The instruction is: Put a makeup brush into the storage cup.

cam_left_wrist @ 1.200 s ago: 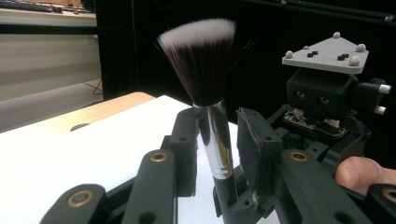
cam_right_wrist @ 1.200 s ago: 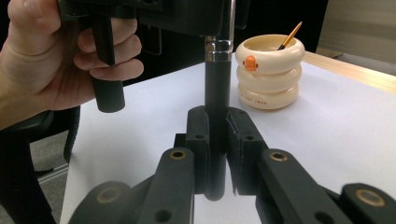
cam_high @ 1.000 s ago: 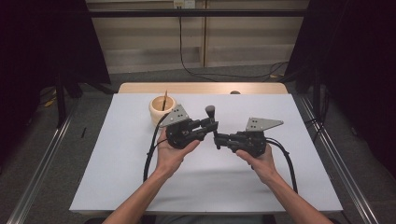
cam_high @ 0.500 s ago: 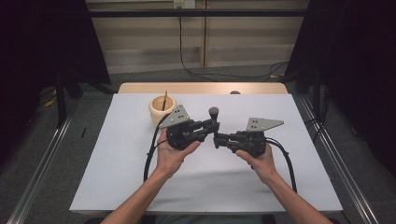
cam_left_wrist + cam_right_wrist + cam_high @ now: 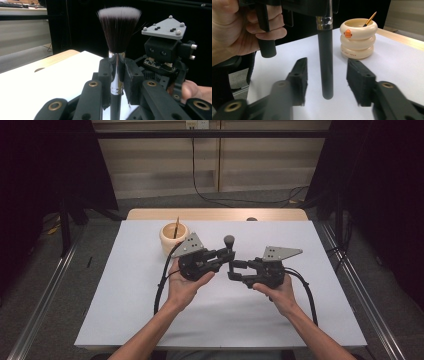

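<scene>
Handover of a makeup brush above the tabletop (image 5: 125,320), read from the near edge outward. Nearest, the person's two forearms enter, each hand carrying one hand-held gripper.

The left hand-held gripper (image 5: 223,256) is clamped on the brush (image 5: 118,32) at its silver ferrule, holding it upright with the bristles on top; in the left gripper view the pads press on both sides of the ferrule. This grip now appears to carry the brush alone.

The right hand-held gripper (image 5: 327,80) has just been opening: its jaws stand apart on either side of the brush's black handle (image 5: 325,65), with clear gaps on both sides, so it holds nothing (the handle's lower end hangs free above the white surface). Judged from this, the right has let go so that the left can take the brush onward.

Farther off stands a cream ringed holder (image 5: 173,236), well apart from the brush, with a thin orange-handled stick (image 5: 176,227) leaning in it; it is the likely place for the brush.

Count: two hand-held grippers, one brush, one holder, one stick.
</scene>
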`<state>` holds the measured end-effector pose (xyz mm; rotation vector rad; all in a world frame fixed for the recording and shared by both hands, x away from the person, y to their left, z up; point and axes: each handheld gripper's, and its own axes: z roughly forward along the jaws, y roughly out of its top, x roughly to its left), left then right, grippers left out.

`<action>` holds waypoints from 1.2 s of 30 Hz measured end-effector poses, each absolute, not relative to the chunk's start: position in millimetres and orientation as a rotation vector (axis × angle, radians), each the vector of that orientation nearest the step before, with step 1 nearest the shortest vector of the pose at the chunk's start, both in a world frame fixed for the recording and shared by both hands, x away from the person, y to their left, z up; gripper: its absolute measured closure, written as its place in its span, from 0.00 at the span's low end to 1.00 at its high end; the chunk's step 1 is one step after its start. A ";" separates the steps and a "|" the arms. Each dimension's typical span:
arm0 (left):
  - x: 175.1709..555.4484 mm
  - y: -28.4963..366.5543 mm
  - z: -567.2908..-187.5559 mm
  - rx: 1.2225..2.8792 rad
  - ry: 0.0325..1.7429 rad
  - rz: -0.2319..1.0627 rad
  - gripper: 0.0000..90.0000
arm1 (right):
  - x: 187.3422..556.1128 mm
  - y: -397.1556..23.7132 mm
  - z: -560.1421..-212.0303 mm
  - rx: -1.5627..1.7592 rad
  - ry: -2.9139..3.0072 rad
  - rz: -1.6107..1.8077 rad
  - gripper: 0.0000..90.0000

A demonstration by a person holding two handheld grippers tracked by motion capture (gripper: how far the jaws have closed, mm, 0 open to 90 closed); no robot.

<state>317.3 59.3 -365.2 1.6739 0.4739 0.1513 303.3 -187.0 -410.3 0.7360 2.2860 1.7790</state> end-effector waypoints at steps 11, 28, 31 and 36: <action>320.0 61.6 -365.9 1.677 0.487 0.157 0.87 | 305.9 -188.5 -409.1 0.841 2.232 1.747 0.10; 326.4 75.9 -362.9 1.665 0.527 0.186 0.87 | 302.6 -190.7 -410.0 0.891 2.179 1.628 0.06; 327.1 78.0 -361.6 1.667 0.528 0.190 0.87 | 301.0 -192.2 -409.9 0.909 2.180 1.628 0.03; 327.7 82.7 -358.3 1.662 0.533 0.201 0.87 | 298.0 -199.7 -412.2 0.931 2.146 1.623 0.02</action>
